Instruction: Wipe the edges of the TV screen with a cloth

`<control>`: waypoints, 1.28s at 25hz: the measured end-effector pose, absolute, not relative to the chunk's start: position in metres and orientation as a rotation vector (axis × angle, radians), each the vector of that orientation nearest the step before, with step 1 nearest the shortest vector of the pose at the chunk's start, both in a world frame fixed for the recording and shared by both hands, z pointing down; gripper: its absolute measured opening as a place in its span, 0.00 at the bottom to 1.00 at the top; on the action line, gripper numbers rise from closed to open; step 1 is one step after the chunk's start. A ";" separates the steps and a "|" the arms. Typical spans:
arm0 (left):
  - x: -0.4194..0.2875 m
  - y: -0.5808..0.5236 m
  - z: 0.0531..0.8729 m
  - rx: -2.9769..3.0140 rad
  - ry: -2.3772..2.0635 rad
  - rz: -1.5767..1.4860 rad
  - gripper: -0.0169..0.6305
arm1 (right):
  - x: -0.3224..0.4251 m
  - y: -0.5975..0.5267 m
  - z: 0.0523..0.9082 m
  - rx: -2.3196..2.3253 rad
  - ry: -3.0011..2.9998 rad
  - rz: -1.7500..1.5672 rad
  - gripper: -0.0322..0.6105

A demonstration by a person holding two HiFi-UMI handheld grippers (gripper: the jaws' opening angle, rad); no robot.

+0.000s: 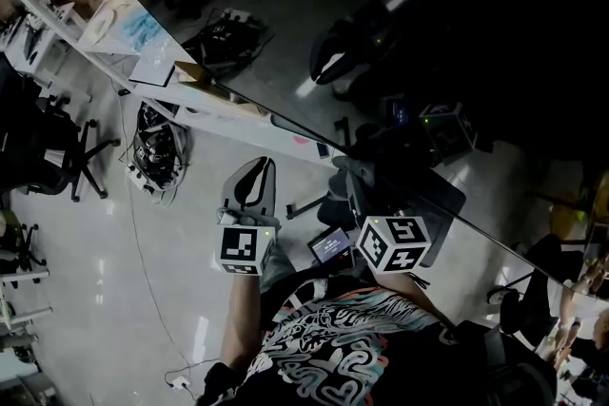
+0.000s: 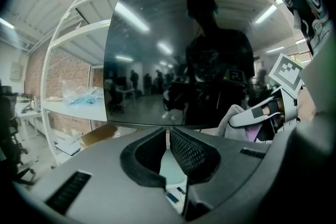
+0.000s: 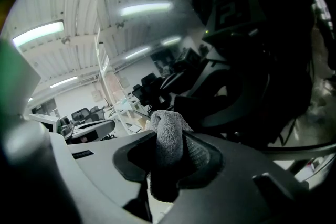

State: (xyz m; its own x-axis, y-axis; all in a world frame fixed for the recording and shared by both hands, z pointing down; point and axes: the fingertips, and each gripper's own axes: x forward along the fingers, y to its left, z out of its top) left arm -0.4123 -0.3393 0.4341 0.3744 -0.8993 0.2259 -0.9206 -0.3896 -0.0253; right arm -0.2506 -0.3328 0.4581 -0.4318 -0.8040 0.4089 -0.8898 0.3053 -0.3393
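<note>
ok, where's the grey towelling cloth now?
In the right gripper view, the grey towelling cloth is clamped in the right gripper, held before the dark TV screen.

The TV screen (image 2: 178, 50) stands in front of the person, with a shelf (image 2: 79, 34) on its left. A bag (image 2: 79, 94) lies on the shelf, and a box (image 2: 97, 134) sits below it. The left gripper (image 2: 168, 136) is just before the screen's lower edge, to the left of the right gripper (image 3: 169, 136). A cloth (image 3: 167, 126) sits between the right gripper's jaws. A chair (image 1: 57, 147) stands on the floor (image 1: 86, 280) left of the shelf.
</note>
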 end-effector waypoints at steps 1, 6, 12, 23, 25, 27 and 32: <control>-0.417 -0.343 0.433 2.526 -1.665 0.305 0.08 | -0.254 -0.335 0.458 1.591 -2.396 0.788 0.24; -0.444 -0.359 0.431 2.552 -1.617 0.304 0.08 | -0.275 -0.346 0.458 1.643 -2.344 0.804 0.24; -0.450 -0.366 0.426 2.591 -1.569 0.304 0.08 | -0.279 -0.348 0.458 1.671 -2.326 0.817 0.24; -0.476 -0.388 0.420 2.620 -1.532 0.198 0.08 | -0.307 -0.369 0.457 1.719 -2.293 0.842 0.24; -0.483 -0.392 0.421 2.618 -1.526 0.198 0.08 | -0.314 -0.373 0.458 1.725 -2.290 0.839 0.24; -0.488 -0.394 0.422 2.625 -1.522 0.202 0.08 | -0.318 -0.375 0.458 1.732 -2.287 0.839 0.24; -0.499 -0.400 0.416 2.639 -1.513 0.191 0.08 | -0.327 -0.379 0.457 1.751 -2.276 0.847 0.24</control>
